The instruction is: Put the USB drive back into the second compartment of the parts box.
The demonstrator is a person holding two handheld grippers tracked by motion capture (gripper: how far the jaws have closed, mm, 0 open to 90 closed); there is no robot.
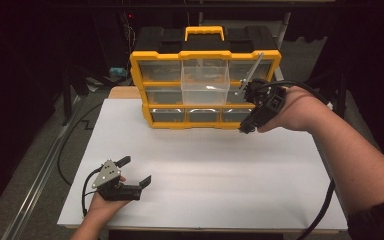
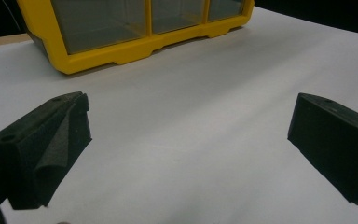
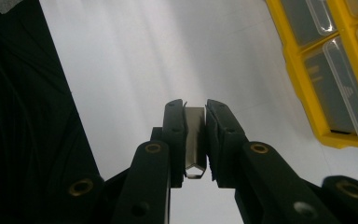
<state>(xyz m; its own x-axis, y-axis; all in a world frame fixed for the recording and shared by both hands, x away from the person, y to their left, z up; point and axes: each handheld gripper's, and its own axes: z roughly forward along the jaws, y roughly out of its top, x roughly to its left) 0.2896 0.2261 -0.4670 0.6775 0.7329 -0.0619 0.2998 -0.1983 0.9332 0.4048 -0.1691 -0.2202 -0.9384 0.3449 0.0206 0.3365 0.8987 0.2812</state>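
Clear drawer (image 1: 205,82) already pulled out of yellow organizer (image 1: 141,75), just left of your right gripper (image 1: 250,107). Metal strip (image 3: 195,135) clamped in it, not yet dropped in; insertion left. Your left gripper (image 2: 186,149) wide apart, holding nothing, resting on tabletop (image 1: 220,165).

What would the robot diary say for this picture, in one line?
right gripper: shut on metal strip, beside organizer | middle drawer: pulled out | left gripper: open, over table
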